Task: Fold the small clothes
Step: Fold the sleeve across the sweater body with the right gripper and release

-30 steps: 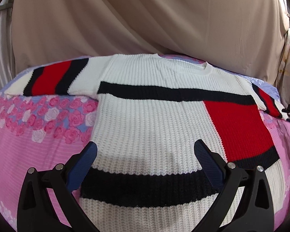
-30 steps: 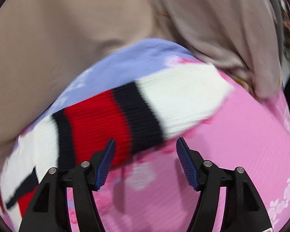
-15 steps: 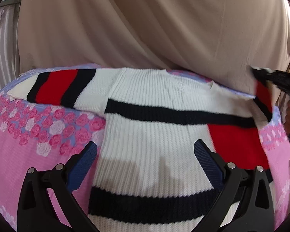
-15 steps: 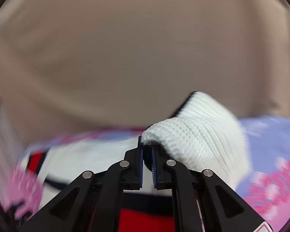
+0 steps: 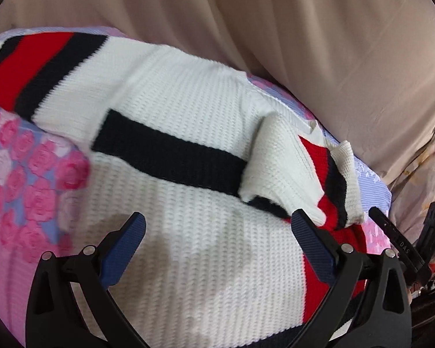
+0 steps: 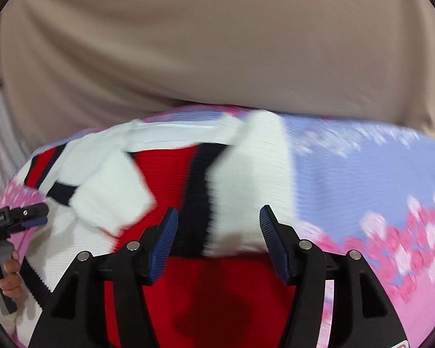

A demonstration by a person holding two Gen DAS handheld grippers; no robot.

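- My left gripper (image 5: pixel 217 246) and right gripper (image 6: pixel 219 242) both hang spread wide, pinching nothing.
- The sweater (image 5: pixel 188 133) lies flat below; one sleeve (image 5: pixel 281 168) is folded in at three o'clock.
- Next I should pinch the other sleeve (image 5: pixel 43 66) at ten o'clock and lay it flat.

Both wrist views near sweater (image 5: pixel 206 133)

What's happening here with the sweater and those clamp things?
A person is folding a small knit sweater on a pink floral bedspread, using a hand-held tool in each hand. The sweater's right sleeve now lies folded in across the chest, while the left sleeve is spread out flat. Both the left tool and the right tool are open above the sweater, holding nothing.
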